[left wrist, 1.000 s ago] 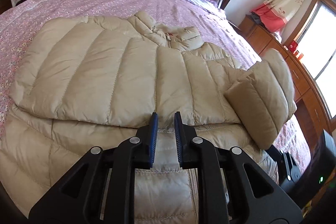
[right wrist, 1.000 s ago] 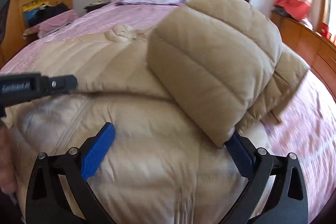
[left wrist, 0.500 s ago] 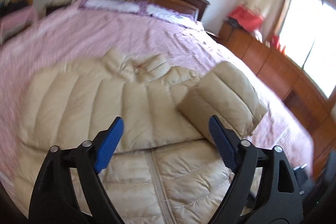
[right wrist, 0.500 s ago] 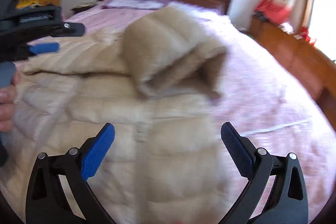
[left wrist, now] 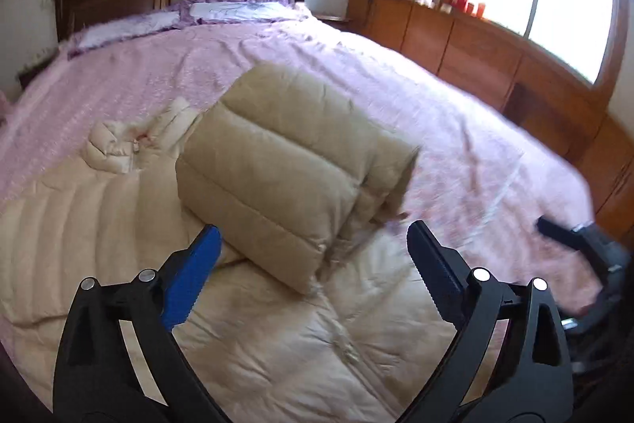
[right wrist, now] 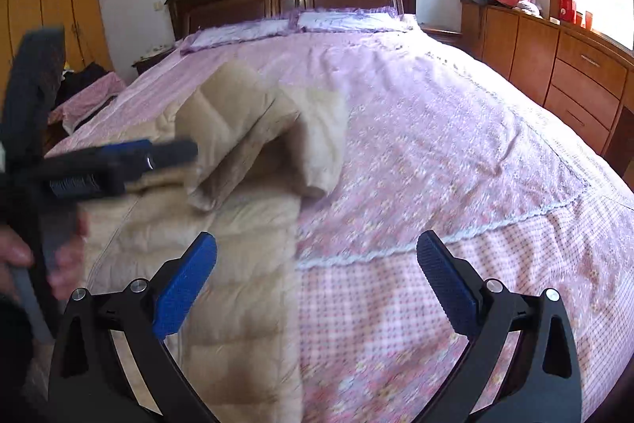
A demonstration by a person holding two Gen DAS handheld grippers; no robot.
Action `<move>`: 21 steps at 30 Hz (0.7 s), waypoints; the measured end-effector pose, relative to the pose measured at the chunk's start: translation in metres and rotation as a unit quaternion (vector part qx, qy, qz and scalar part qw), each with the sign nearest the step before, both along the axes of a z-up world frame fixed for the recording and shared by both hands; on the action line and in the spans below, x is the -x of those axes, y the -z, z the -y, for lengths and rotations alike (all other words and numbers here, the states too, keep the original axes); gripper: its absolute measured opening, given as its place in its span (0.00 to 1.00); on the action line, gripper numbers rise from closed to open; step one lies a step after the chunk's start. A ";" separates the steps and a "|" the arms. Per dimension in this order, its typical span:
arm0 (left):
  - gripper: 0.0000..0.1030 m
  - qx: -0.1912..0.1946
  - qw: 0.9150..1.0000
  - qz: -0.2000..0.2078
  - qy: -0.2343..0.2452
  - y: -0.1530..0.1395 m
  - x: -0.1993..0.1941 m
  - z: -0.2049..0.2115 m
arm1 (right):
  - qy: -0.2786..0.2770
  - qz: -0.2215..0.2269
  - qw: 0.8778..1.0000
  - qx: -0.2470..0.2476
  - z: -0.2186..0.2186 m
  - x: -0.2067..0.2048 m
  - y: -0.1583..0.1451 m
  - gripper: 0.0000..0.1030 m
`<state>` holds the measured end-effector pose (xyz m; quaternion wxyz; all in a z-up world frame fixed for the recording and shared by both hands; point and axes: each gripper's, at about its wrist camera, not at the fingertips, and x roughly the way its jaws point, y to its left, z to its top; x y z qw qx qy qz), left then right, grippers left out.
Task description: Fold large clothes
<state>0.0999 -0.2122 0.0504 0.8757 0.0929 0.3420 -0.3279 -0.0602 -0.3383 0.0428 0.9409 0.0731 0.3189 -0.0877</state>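
Left tool [left wrist: 313, 256] has just been opening and stands wide with nothing between its jaws; right tool [right wrist: 317, 264] likewise gapes empty. The beige puffer jacket [left wrist: 245, 324] lies on the bed [right wrist: 455, 153], its sleeve [left wrist: 285, 161] flopped inward across the chest (loosely, not flat). Sleeve-folding step looks about done; the next move probably calls for flattening that sleeve or gripping the hem to fold upward.

Down jacket [left wrist: 277, 335] hem cut off by near edge in the left wrist view. Left gripper [right wrist: 119, 169] motion-blurred at left in the right wrist view, hand [right wrist: 59, 256] smeared. Right gripper [left wrist: 586, 264] mostly cropped at right. Sleeve [right wrist: 245, 141] hides collar.
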 end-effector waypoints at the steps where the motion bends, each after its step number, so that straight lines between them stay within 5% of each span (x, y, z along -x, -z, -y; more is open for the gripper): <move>1: 0.85 -0.018 1.000 0.005 -0.005 0.005 -0.003 0.005 | 0.002 0.001 1.000 -0.005 0.003 0.001 0.001 0.95; 2: 0.64 -0.039 0.999 0.016 -0.017 0.010 -0.008 0.010 | 0.002 -0.001 1.000 -0.014 0.004 -0.002 0.004 0.95; 5: 0.20 -0.041 0.998 0.016 -0.049 0.011 -0.021 0.009 | -0.012 -0.022 0.999 -0.027 0.006 -0.007 0.011 0.95; 7: 0.09 -0.019 0.997 0.027 -0.070 0.004 -0.025 0.001 | -0.030 -0.033 0.999 -0.016 0.002 -0.010 0.012 0.95; 12: 0.06 0.021 0.990 0.050 -0.127 -0.017 -0.033 -0.037 | -0.046 -0.042 0.998 0.008 -0.005 -0.018 0.013 0.95; 17: 0.06 0.089 0.982 0.039 -0.162 -0.036 -0.046 -0.092 | -0.052 -0.044 0.998 0.018 -0.014 -0.030 0.012 0.95; 21: 0.07 0.108 0.976 0.027 -0.188 -0.036 -0.058 -0.129 | -0.072 -0.047 0.996 0.021 -0.028 -0.042 0.007 0.95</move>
